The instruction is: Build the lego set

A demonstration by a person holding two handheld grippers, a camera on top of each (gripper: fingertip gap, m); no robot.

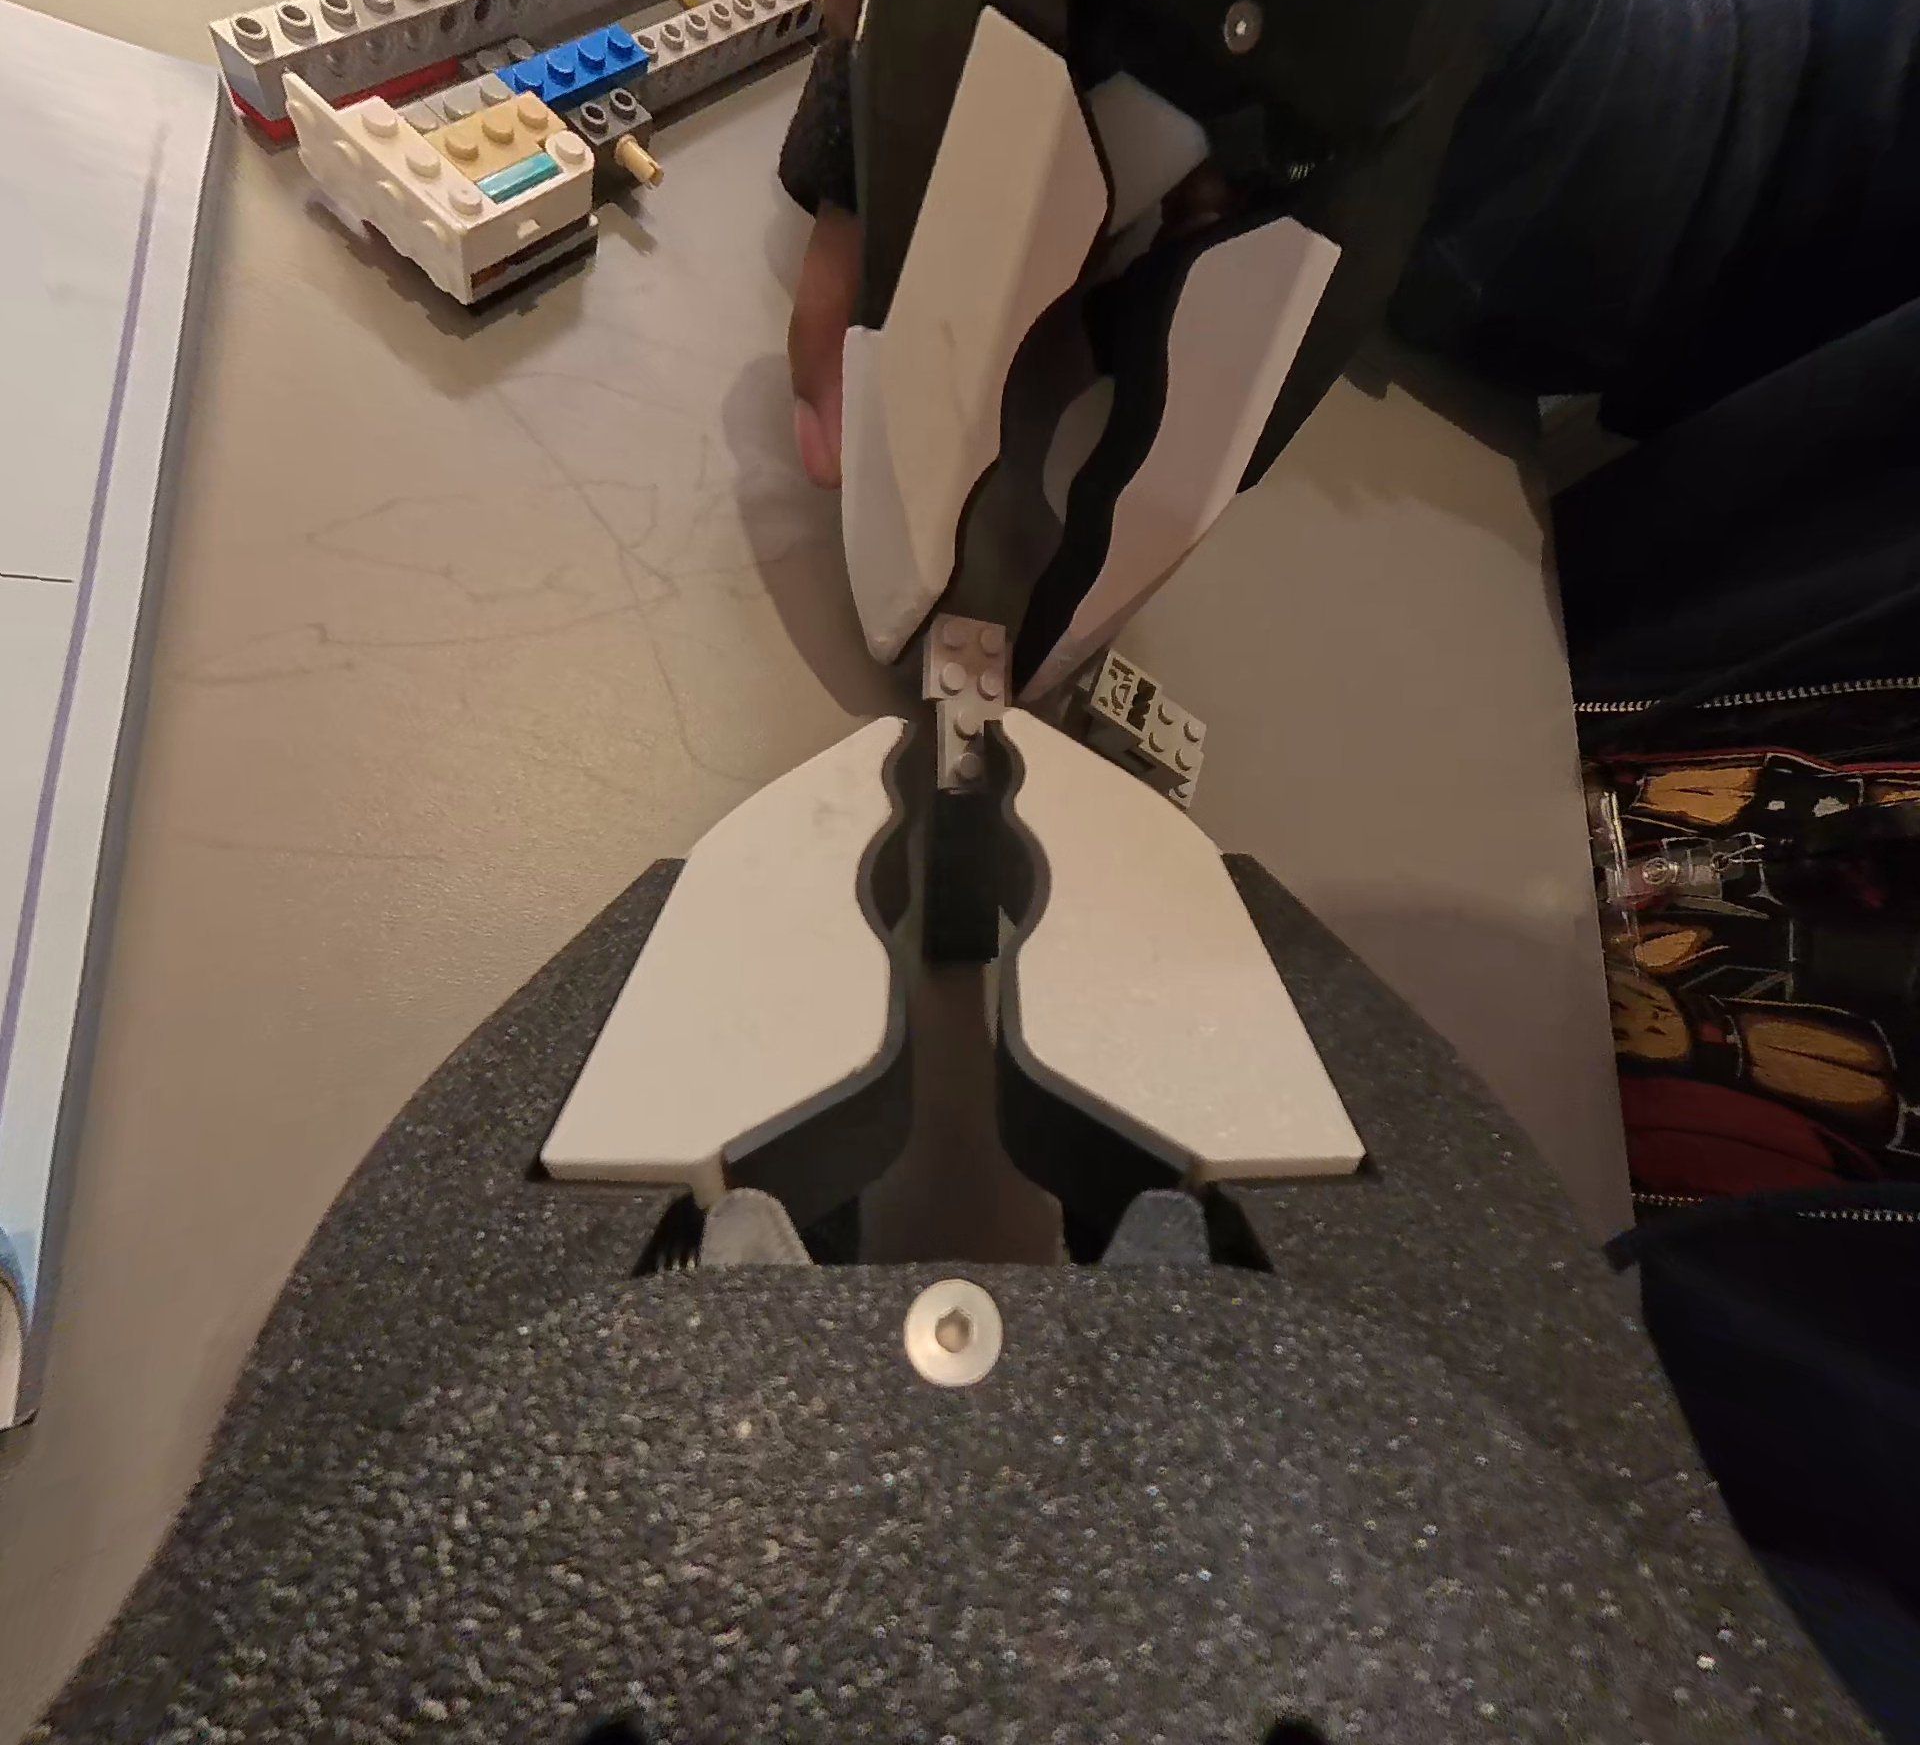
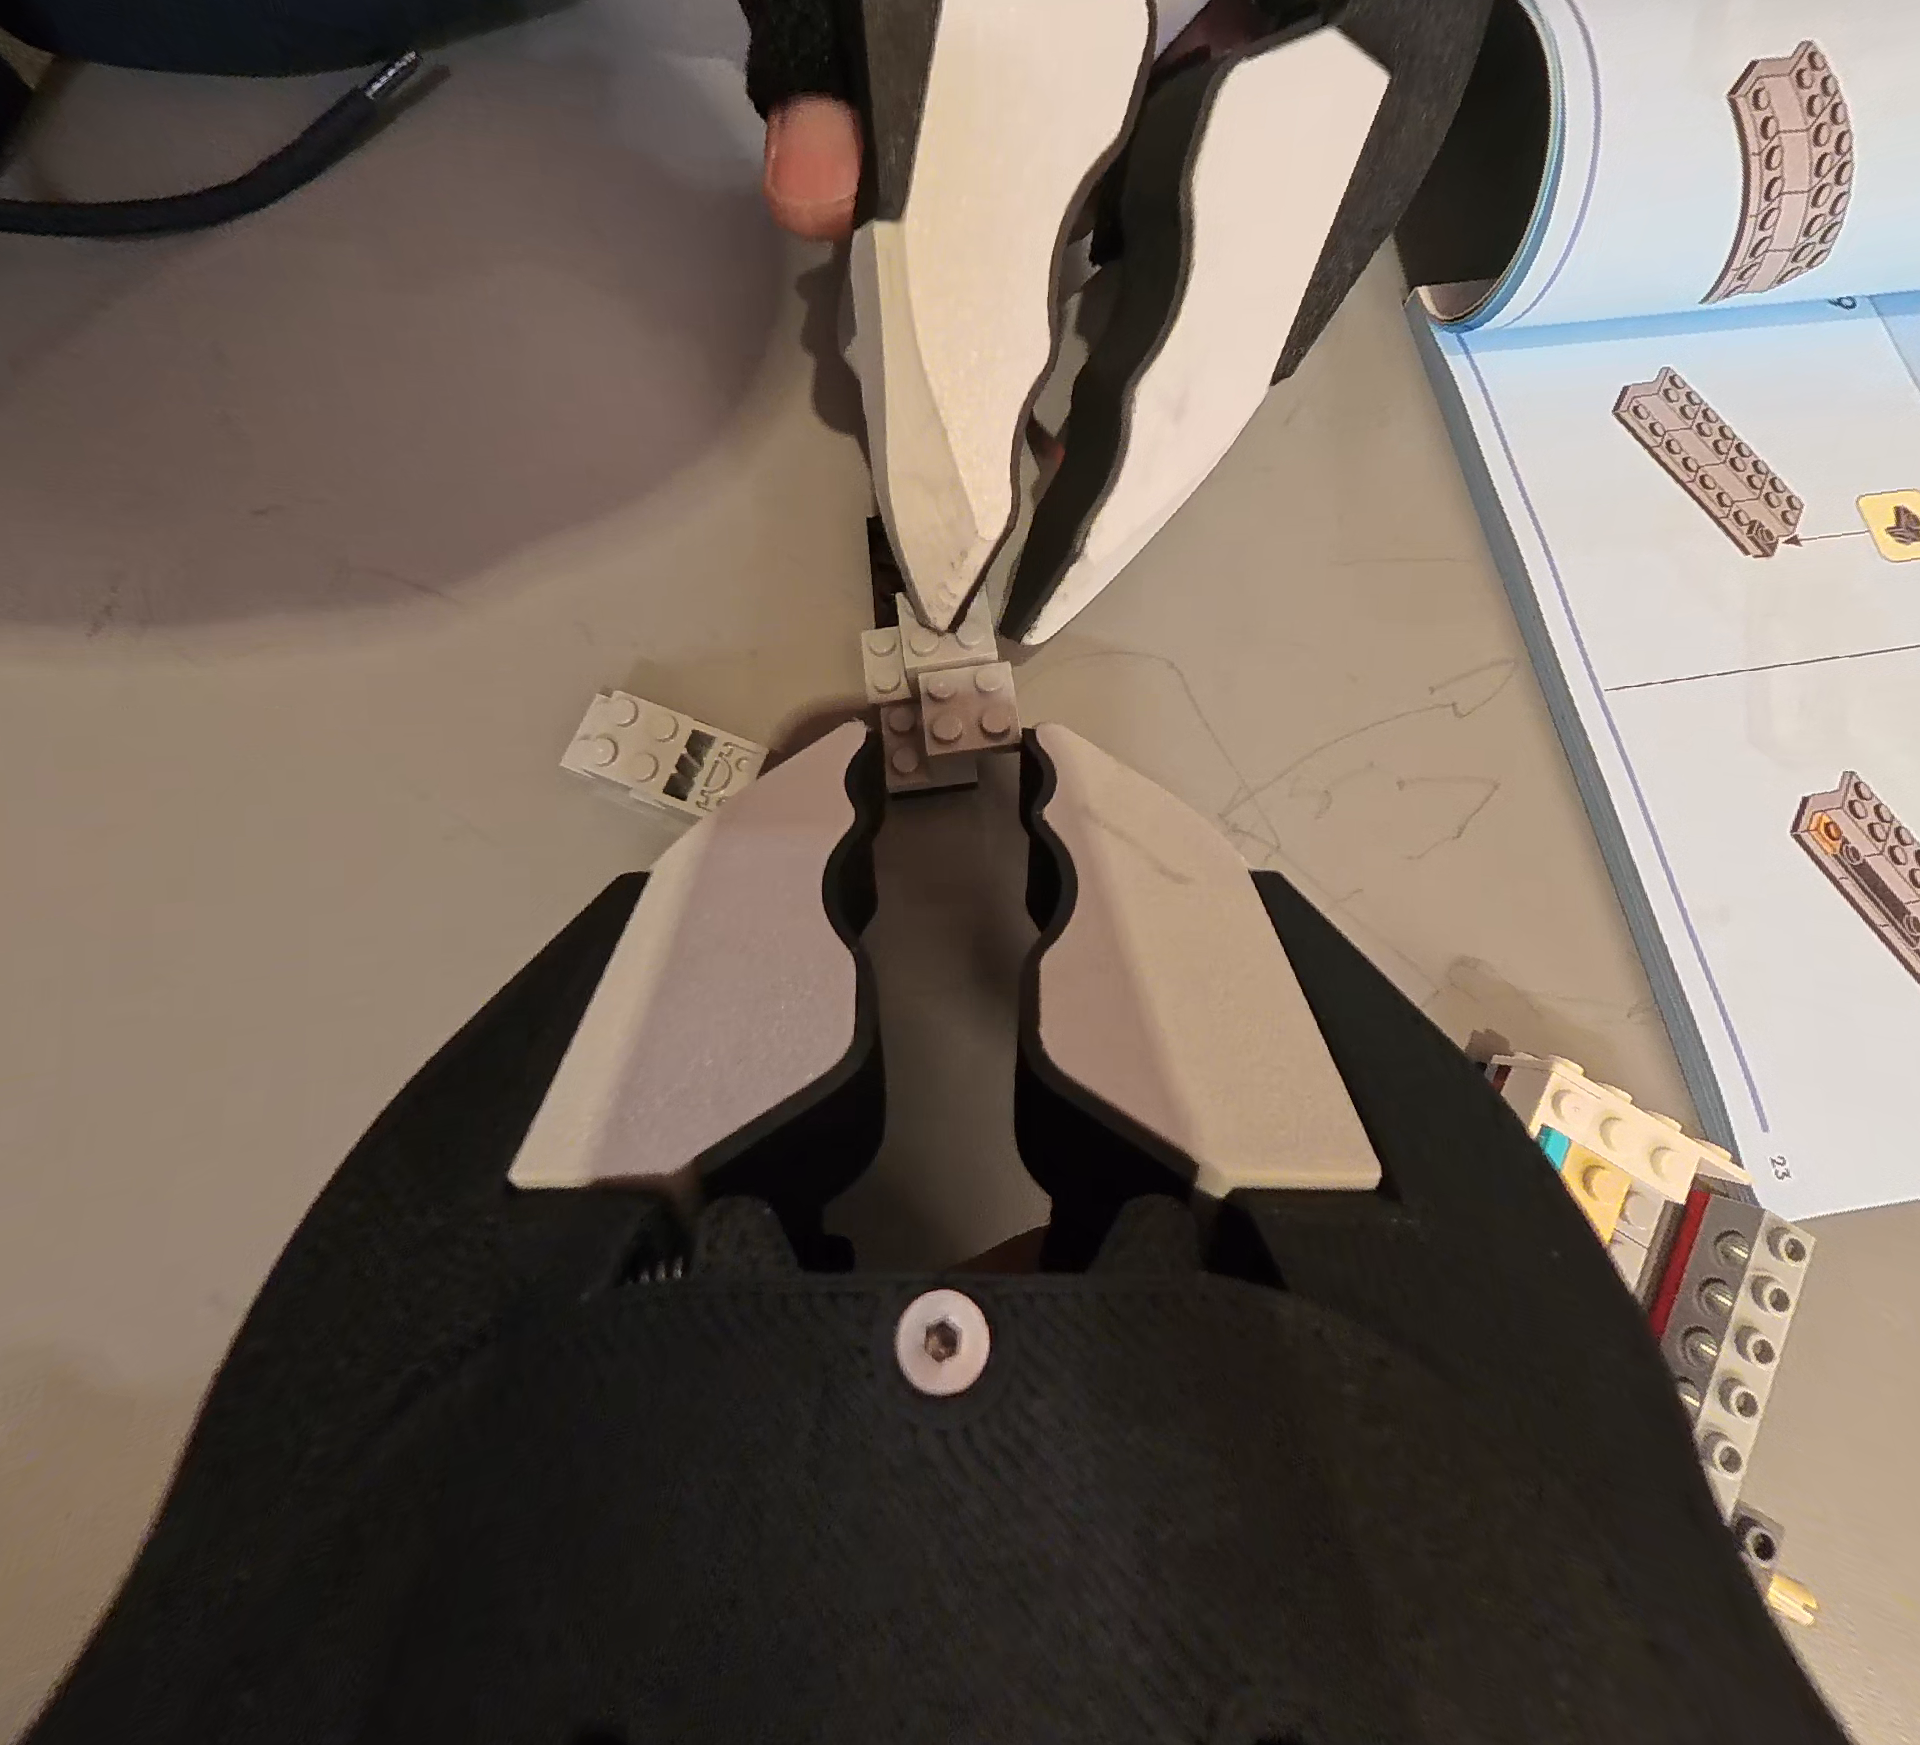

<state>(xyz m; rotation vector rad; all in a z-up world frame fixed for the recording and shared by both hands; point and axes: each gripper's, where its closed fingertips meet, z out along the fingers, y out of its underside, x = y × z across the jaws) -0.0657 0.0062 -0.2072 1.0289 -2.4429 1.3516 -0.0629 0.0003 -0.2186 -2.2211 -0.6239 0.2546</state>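
1. My left gripper [image 1: 954,727] is closed down narrow on a small assembly of grey plates [image 1: 966,719] with a black piece beneath it. The assembly sits in the slot between the two white fingers [image 1: 790,874], and the fingertips lie against its sides.
2. My right gripper [image 2: 945,739] stands wider. A grey two-by-two plate [image 2: 968,706] lies between its fingertips at the near end of the same assembly. From the left wrist view that plate fills the gap between the right gripper's tips, so I read it as clamped, though I cannot see the pads themselves pressing.
3. The two grippers meet nose to nose over the desk [image 1: 468,552], both on the one grey cluster, which is between them just above the desk surface.
4. A pale grey brick with slots in its top [image 2: 665,760] lies on the desk just beside the cluster, touched by neither gripper.
5. A longer brick build in grey, white, blue and tan [image 1: 499,95] sits well apart, toward the far left in the left wrist view.
6. An open instruction booklet [image 2: 1704,552] lies at the right in the right wrist view, near that build's end.
7. A person's fingers in a black fingerless glove [image 2: 805,85] hold the left gripper's body.
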